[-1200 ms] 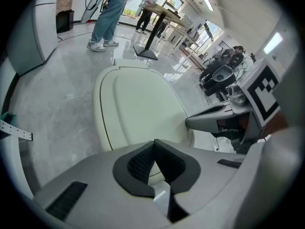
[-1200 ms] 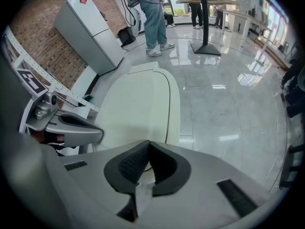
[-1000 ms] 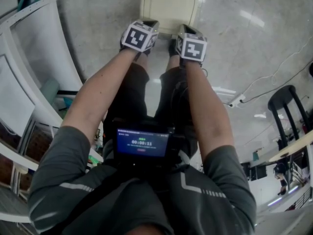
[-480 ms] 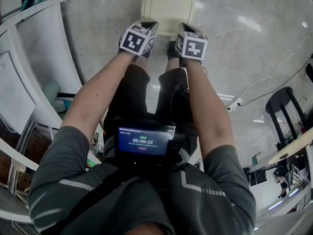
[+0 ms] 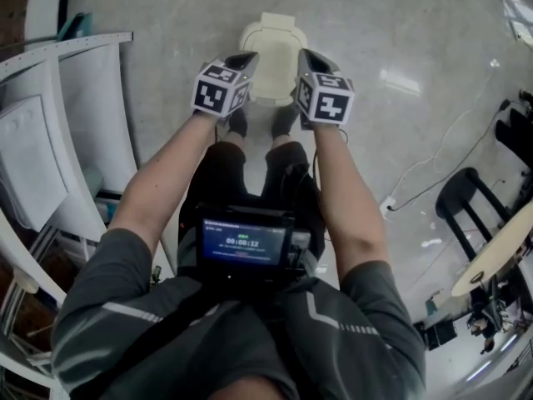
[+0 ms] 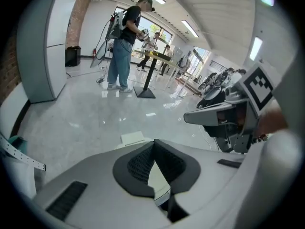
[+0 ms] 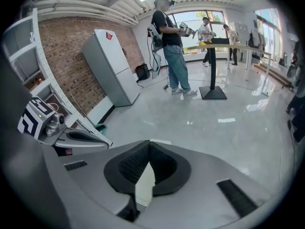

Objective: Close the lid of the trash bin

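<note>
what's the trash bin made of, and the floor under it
Trash bin: likely moulded plastic, cream, dull satin finish; the rounded corners and raised rim suggest it.
Floor: polished stone or a glossy coating, cannot tell which; grey, with sharp bright reflections.

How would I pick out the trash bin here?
Look at the shiny grey floor, just ahead of the person's shoes. The trash bin stands there, seen between the left gripper and right gripper: the only cream, rounded-square thing.

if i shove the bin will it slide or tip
The bin looks like cream plastic, so probably light and stiff. It stands on the glossy floor, so a low push would likely slide it; a high one might tip it.
</note>
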Motion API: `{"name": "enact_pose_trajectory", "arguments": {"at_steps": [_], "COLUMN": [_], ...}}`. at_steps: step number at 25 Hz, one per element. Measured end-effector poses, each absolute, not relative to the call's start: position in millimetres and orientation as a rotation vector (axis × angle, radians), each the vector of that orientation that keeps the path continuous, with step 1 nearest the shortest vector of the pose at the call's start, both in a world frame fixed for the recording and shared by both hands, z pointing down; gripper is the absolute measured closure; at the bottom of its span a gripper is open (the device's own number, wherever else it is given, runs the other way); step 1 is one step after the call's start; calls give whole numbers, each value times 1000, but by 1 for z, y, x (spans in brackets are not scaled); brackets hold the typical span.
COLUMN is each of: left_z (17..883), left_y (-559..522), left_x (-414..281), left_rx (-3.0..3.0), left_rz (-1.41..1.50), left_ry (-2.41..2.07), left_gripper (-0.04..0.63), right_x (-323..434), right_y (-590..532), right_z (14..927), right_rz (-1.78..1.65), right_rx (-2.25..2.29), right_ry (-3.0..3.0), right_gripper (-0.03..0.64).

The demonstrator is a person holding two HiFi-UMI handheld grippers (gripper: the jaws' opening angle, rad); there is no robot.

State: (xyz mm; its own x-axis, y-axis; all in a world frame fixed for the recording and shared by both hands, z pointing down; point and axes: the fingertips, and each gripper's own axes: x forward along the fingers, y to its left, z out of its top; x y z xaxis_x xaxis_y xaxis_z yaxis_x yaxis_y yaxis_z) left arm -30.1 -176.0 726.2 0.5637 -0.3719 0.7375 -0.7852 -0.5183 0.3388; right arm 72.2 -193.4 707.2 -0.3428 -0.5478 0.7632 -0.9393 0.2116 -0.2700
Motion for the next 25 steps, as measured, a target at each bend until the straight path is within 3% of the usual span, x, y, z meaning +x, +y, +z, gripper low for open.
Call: {"name": "enact_pose_trajectory", "arguments": {"at_steps": [9,25], "left_z": [584,376], "left_y": [-225,-253], "left_x": [-48,-97], "left_rx": [2273,2463], "left_rz": [600,195], "left_ry": [-1081,-1394], "left_gripper": [592,592], "right_x": [73,81], "right_y": [-234,-241], "right_z": [551,367], "right_rz": [748,482], "right_rx": [1376,1462], "right_ry": [-2255,-2526], "right_gripper": [606,606]}}
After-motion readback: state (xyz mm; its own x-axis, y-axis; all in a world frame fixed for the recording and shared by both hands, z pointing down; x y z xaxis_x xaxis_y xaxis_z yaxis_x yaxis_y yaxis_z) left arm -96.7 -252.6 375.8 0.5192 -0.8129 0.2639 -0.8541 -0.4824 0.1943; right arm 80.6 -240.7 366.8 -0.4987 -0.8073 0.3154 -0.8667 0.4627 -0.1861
